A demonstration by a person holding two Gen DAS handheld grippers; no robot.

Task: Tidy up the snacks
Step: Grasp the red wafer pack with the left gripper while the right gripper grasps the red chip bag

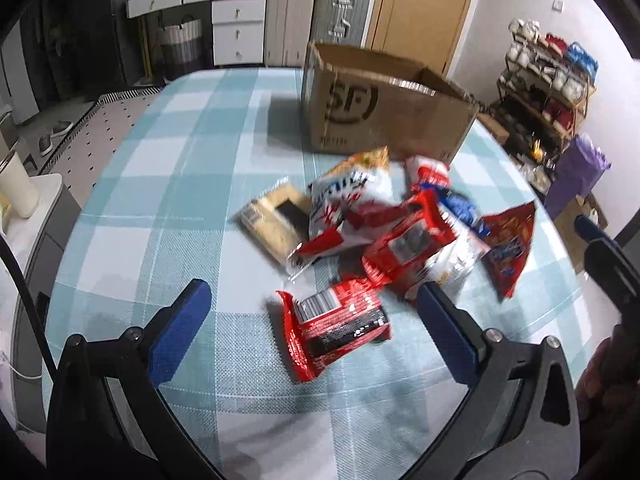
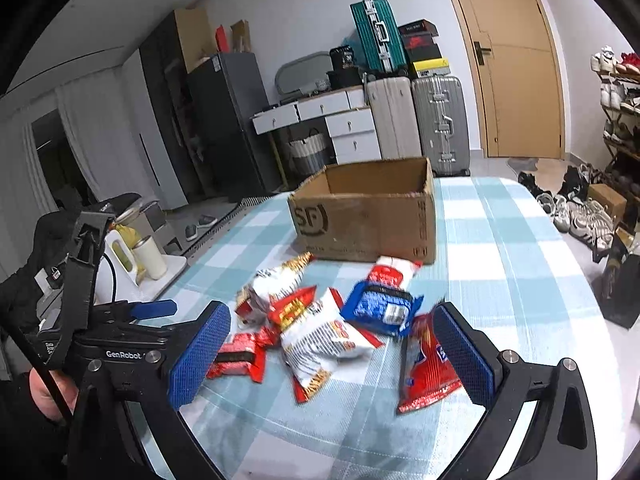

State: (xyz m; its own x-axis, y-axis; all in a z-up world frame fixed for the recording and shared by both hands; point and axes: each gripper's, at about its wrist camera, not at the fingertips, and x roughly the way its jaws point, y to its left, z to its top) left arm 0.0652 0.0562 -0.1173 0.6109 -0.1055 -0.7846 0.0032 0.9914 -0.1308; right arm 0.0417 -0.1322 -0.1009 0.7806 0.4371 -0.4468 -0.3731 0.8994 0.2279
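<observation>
Several snack packets lie in a loose pile (image 1: 392, 228) on the blue checked tablecloth, also in the right wrist view (image 2: 320, 328). An open cardboard box (image 1: 384, 108) marked SF stands behind them (image 2: 368, 216). My left gripper (image 1: 316, 320) is open above a red and black packet (image 1: 340, 324) that lies between its fingers. My right gripper (image 2: 332, 352) is open and empty over the pile, with a red triangular packet (image 2: 428, 368) by its right finger and a blue packet (image 2: 380, 308) just beyond. A tan flat packet (image 1: 276, 216) lies left of the pile.
The table (image 1: 168, 168) is round-edged. A white side unit with a cup (image 1: 16, 188) stands at its left. A shoe rack (image 1: 548, 80) and shoes (image 2: 580, 216) are to the right. Suitcases (image 2: 416, 120) and a desk stand by the far wall.
</observation>
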